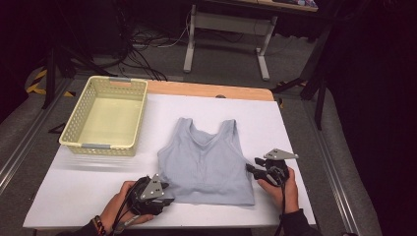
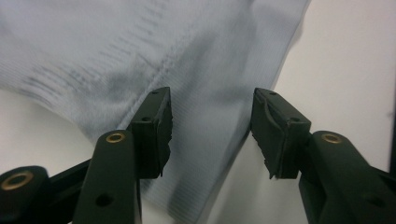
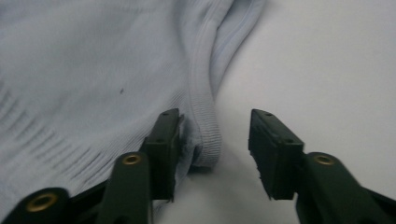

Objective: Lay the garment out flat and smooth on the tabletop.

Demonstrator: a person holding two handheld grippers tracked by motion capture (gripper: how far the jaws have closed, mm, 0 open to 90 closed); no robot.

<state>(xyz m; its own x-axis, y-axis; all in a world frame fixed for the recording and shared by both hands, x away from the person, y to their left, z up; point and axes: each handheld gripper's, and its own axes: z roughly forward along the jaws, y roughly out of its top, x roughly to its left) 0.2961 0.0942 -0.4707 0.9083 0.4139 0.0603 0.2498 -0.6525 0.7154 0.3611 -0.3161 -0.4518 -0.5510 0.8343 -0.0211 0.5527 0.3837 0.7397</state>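
The top [image 1: 206, 157] lies flat mid-table, right of the basket [image 1: 105, 118]. It looks light, soft and limp, so I would pinch its ribbed hem corners. My left gripper [image 2: 210, 135] and right gripper [image 3: 212, 144] straddle those edges, jaws half open, nothing clamped yet.

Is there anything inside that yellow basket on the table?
No, in the high view the yellow basket stands with its bare floor showing, while the grey top lies flat on the table beside it.
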